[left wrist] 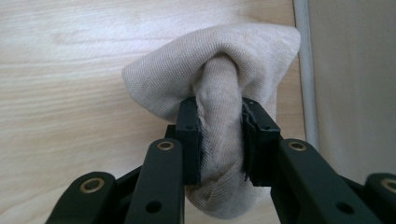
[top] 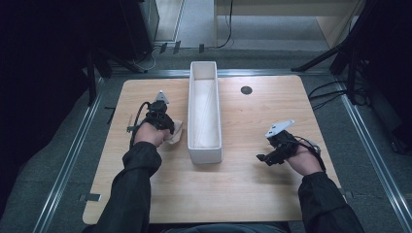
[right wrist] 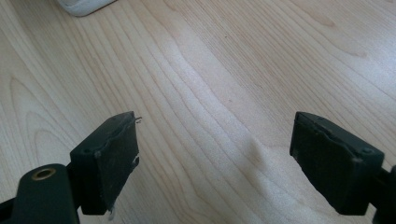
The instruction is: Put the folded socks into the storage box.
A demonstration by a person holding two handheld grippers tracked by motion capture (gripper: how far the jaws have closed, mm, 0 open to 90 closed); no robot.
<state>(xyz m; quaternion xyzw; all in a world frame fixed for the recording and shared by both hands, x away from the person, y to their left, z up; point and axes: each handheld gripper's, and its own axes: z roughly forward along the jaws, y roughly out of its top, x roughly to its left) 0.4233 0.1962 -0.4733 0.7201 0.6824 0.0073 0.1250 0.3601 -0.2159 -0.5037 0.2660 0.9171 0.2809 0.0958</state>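
The beige cloth (left wrist: pixel 219 93) is bunched into a fold and clamped between the pads of the left hand-held gripper (left wrist: pixel 222 140); a loose lobe of fabric bulges beyond the pads and a short tail hangs below them. In the high view the cloth (top: pixel 175 132) lies just to the inner side of the left hand-held gripper (top: pixel 163 124), over the wooden surface (top: pixel 243 184) and near the long wall of the white rectangular bin (top: pixel 204 155).

Step in hand, as judged: the grasp is made and the lift-and-carry stage begins. Whether the cloth has fully cleared the surface cannot be told.

The next move calls for raising the cloth above the bin's rim, carrying it sideways away from the left hand-held gripper's outer side, and centring it over the bin's interior before the pads part. The hanging tail could catch on the rim if the lift is too shallow.

The right hand-held gripper (right wrist: pixel 215 163) rests well apart on the far side of the bin, pads wide apart with nothing between them, over bare wood.
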